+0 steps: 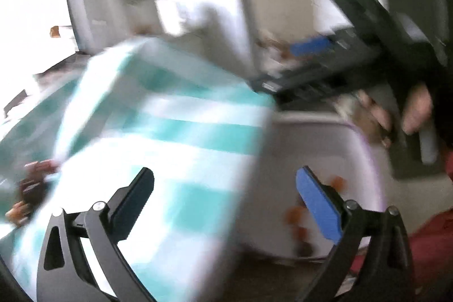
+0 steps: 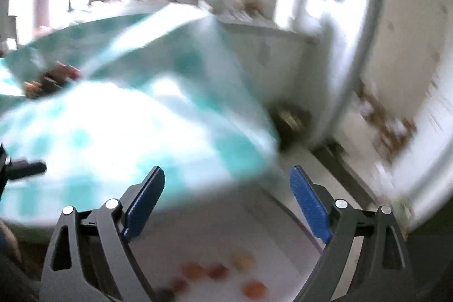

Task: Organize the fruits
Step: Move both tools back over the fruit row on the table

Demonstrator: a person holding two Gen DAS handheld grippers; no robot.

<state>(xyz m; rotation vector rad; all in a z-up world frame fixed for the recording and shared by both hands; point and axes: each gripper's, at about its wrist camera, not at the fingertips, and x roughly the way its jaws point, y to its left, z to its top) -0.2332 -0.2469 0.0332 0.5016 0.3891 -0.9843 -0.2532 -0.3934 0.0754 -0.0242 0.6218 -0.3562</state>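
1. Both views are heavily motion-blurred; detail is poor.
2. Left gripper (image 1: 226,203): jaws spread wide, nothing between them, over the edge of the table's teal-and-white checked cloth (image 1: 170,132).
3. Right gripper (image 2: 228,200): jaws also apart and empty.
4. Fruits (image 2: 218,273): small orange-red blobs lying inside a white bin (image 2: 198,231) just beside the table, under the right gripper; type unreadable.
5. Left view shows the bin rim (image 1: 325,120) and a hand (image 1: 416,109) on the other device.
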